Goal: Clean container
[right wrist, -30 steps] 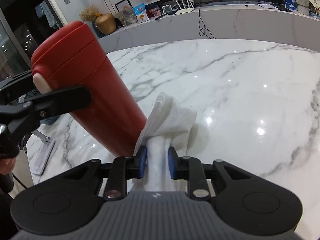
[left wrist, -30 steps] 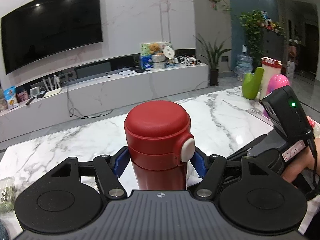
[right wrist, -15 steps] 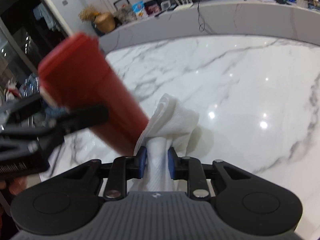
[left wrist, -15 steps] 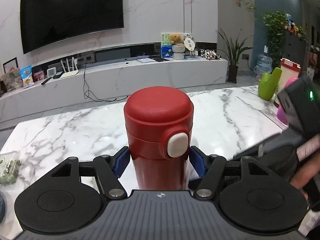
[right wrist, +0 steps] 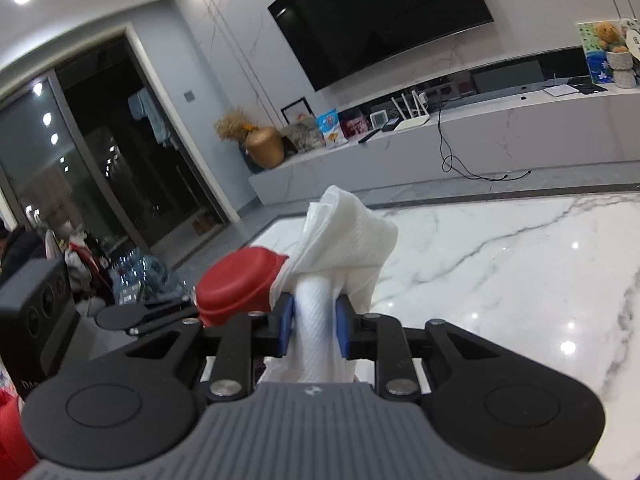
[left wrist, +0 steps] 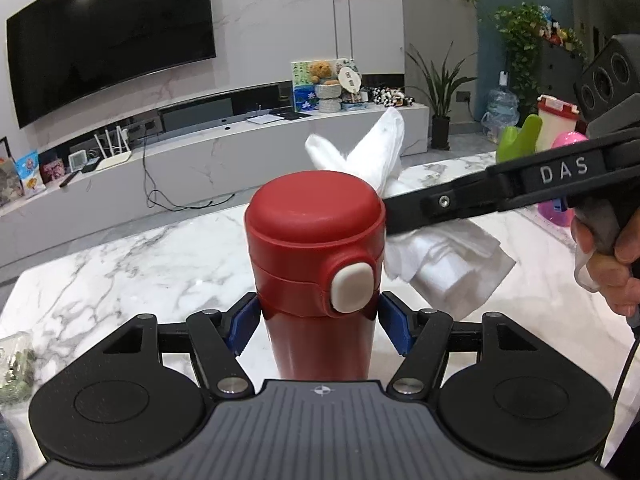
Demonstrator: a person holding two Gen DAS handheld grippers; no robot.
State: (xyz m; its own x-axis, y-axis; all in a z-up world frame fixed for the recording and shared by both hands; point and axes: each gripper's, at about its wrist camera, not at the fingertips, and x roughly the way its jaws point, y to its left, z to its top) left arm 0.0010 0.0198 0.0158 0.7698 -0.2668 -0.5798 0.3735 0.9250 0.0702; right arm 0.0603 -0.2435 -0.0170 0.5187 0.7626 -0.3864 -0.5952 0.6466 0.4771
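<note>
My left gripper (left wrist: 318,320) is shut on a red flask (left wrist: 316,240) with a red lid and a white push button, held upright over the marble table (left wrist: 120,264). My right gripper (right wrist: 315,324) is shut on a folded white paper towel (right wrist: 340,240). It holds the towel level with the flask's lid (right wrist: 236,284), against the lid's right side. In the left wrist view the towel (left wrist: 380,152) sticks up behind the lid and hangs below the right gripper's black finger (left wrist: 460,200).
A green object (left wrist: 516,140), a white lidded jar (left wrist: 556,120) and a pink object (left wrist: 560,184) stand at the table's far right. A clear packet (left wrist: 16,364) lies at the left edge. A TV console (left wrist: 240,144) runs behind the table.
My right gripper has risen with the towel from the base of the flask to its lid. The flask has turned upright in my left gripper.
</note>
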